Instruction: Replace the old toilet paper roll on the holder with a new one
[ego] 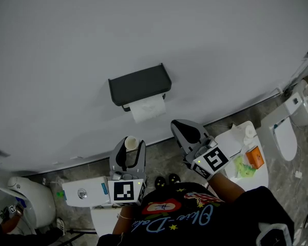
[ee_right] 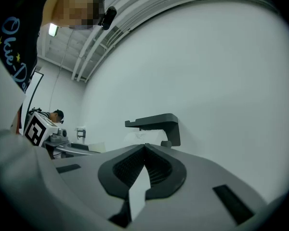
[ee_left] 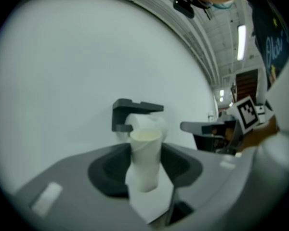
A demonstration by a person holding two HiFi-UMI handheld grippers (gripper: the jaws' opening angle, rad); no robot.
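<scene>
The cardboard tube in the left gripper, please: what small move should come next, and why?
Probably lower the left gripper and set the bare cream cardboard tube aside: its fingers grip it, and the dark grey wall holder already carries a white paper roll.

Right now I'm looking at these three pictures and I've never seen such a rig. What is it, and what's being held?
There is no robot arm: a person holds a two-jaw gripper in each hand. The head view looks down from a camera on their head; the other two views come from cameras riding on each gripper. On the wall hangs a black holder with a paper roll on it. The left gripper is shut on a bare cardboard tube. The right gripper is shut, apparently empty.
</scene>
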